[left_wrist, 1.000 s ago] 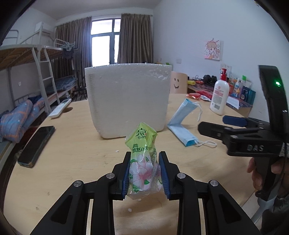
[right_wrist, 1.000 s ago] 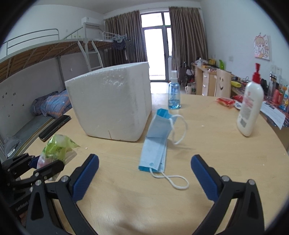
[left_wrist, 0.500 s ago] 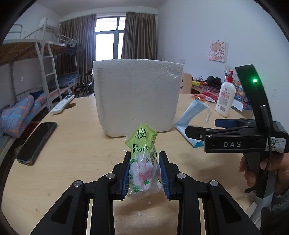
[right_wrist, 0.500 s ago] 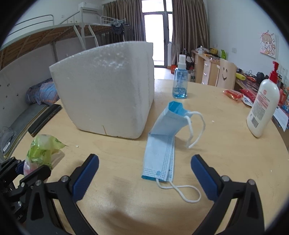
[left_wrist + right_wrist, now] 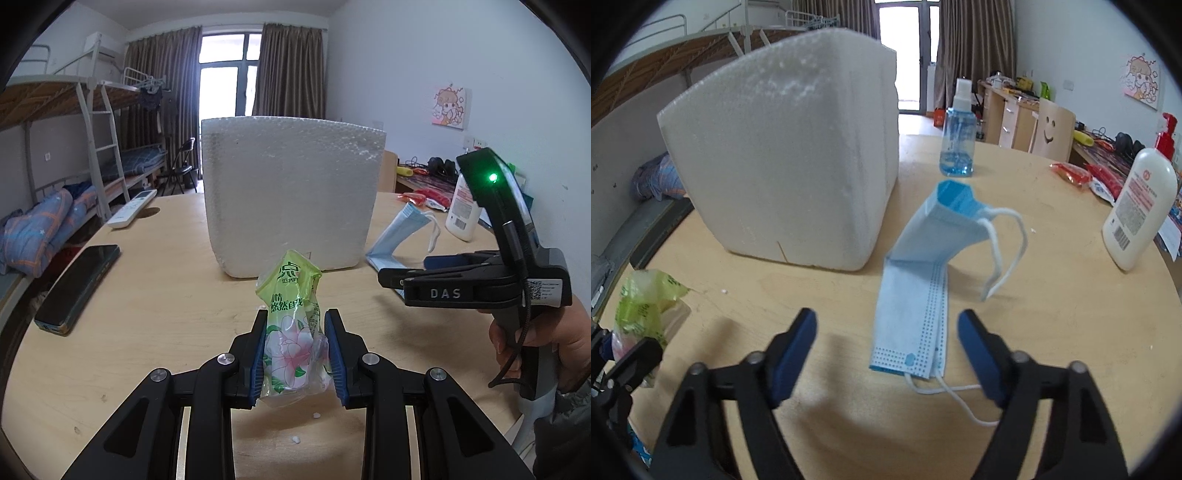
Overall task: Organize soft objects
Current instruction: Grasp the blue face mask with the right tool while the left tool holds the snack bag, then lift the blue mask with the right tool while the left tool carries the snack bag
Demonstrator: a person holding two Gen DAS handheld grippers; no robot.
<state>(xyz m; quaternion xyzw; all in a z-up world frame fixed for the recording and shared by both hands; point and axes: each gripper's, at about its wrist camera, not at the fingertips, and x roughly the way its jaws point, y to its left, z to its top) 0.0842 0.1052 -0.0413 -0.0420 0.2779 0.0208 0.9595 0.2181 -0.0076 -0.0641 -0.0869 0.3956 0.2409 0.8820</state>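
A: What has the left gripper (image 5: 295, 354) got?
B: Its fingers are clamped on the green tissue pack (image 5: 291, 325), upright, before the foam box (image 5: 291, 192).
A: And the right gripper (image 5: 886, 350)?
B: Fingers spread, empty, straddling the face mask's (image 5: 919, 291) near end on the bench (image 5: 1071, 332).

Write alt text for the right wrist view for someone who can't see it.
An open gripper reaches toward a blue face mask lying on a wooden table, its fingers either side of the near end. A white foam box stands behind, with a spray bottle and lotion bottle farther back.
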